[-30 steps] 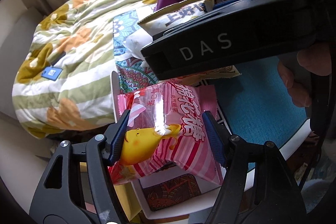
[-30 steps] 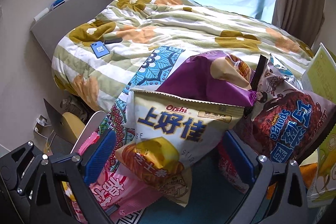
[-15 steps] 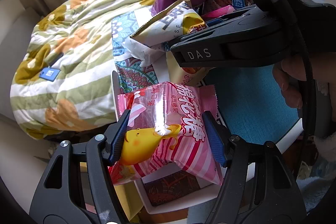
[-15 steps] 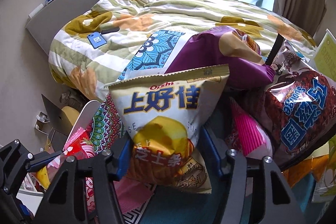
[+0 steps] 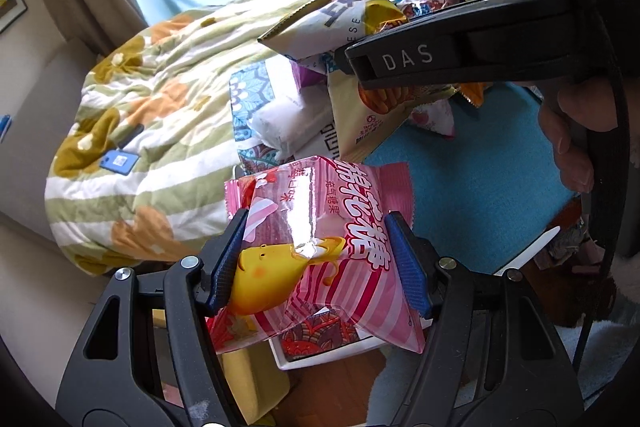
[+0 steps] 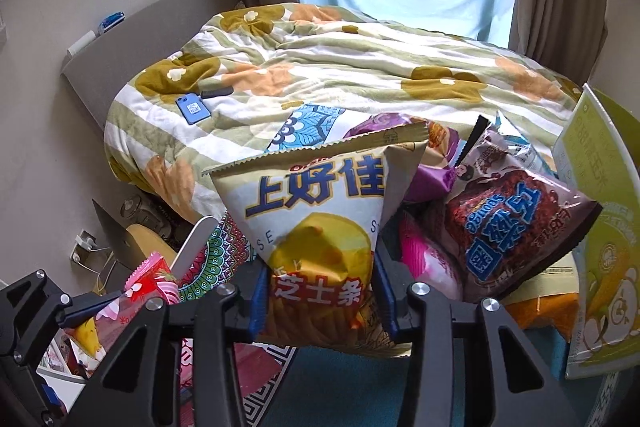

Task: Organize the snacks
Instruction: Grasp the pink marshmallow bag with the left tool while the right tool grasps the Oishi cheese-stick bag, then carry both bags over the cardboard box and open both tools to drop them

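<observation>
A pink marshmallow-candy bag [image 5: 320,247] is clamped between the blue pads of the left hand-held gripper [image 5: 318,263], w/ a yellow cartoon duck printed on its front; the bag is held up off the surface, above the edge of a white tray [image 5: 320,357]. A cream Oishi cheese-stick bag [image 6: 324,227] is pinched at its lower half by the right hand-held gripper [image 6: 320,301], jaws closed tight on it, & is held upright just in front of the snack pile. Behind it, a purple snack bag [image 6: 428,173] is seen, partly hidden; to its right a brown sponge-cake bag [image 6: 508,223] leans, w/ a pink packet [image 6: 424,259] tucked between the two. A yellow-green corn-snack box [image 6: 604,267] stands upright at far right. The snacks are spread over a teal cloth [image 5: 472,183] on the worktop, next to a patterned mat [image 6: 212,259]. Beyond, a bed w/ a floral quilt [image 6: 340,67] is shown, a blue phone [image 6: 193,109] lying on it near the headboard side.
</observation>
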`<state>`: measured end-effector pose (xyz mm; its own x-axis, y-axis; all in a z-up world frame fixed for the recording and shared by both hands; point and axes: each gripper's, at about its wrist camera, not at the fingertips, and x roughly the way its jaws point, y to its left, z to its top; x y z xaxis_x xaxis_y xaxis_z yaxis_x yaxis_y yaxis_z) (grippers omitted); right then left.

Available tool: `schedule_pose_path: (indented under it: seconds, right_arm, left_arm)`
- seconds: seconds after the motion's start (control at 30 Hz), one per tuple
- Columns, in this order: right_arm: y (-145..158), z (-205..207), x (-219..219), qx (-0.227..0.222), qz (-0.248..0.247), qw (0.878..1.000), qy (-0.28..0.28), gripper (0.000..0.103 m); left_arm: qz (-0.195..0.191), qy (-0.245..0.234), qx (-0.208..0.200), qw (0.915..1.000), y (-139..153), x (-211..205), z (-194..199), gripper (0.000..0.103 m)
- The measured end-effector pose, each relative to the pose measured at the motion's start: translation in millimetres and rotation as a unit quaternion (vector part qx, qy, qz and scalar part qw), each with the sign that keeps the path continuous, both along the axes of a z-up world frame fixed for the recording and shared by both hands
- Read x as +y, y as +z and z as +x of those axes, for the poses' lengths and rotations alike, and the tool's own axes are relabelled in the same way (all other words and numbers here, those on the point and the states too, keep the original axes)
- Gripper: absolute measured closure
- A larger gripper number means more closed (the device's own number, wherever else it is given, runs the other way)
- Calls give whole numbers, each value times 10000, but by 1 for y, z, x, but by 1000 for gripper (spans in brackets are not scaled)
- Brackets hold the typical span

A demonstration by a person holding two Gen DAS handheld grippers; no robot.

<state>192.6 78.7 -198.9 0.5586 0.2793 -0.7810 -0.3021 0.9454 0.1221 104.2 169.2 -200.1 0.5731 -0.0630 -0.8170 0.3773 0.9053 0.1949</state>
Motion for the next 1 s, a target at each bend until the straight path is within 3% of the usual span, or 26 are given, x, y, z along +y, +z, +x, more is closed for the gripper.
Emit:
schedule_pose_path:
  seconds: [0.27,0.53,0.8,1.0]
  right_arm:
    - [64,-28,-59,-524,263,9979,-273,62]
    - [114,-54,-140,-1048,292,9928,-501,62]
    - [138,-78,-227,-1370,172,9874,-777,62]
    - [145,-89,-296,-1431,6,9841,-1048,62]
  left_arm:
    - [-5,136,-657,9977,57,-50,-29,39]
    - [-223,45,-1177,9928,94,-114,-35,39]
    - [-588,-124,-1482,9871,116,-192,-27,39]
    - [-1015,-117,-1439,9843,124,-248,-7,39]
